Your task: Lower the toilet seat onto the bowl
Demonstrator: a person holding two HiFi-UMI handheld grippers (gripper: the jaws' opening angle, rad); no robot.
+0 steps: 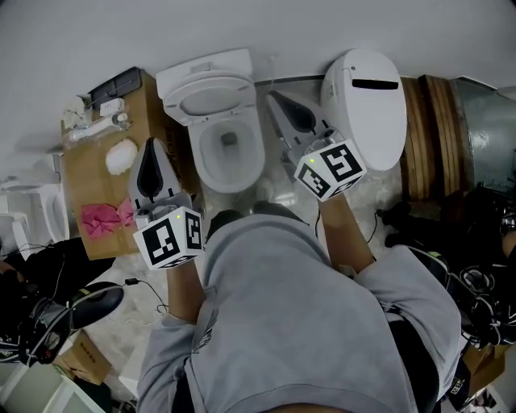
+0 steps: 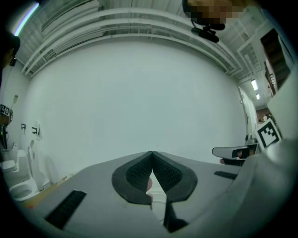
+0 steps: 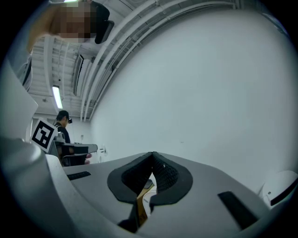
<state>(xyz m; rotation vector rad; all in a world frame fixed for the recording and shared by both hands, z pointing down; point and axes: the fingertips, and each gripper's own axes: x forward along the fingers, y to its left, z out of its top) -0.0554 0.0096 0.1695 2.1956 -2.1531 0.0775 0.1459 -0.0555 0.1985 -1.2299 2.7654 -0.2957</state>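
**Fig.** Left gripper [image 1: 151, 152] and right gripper [image 1: 276, 101], each with jaws pressed together on nothing, point level toward the wall [image 1: 242, 24] on either side of the bowl [image 1: 258, 149]. The seat [image 1: 174, 98] stands raised behind the open bowl, untouched by either gripper.

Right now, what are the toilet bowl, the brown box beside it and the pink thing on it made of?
Toilet bowl: likely glazed ceramic, white and glossy. Brown box: looks like cardboard, matte tan, flat faces. Pink thing: probably soft cloth, crumpled folds.

Soft, even indoor light, few shadows, fisheye warping and dark corners.
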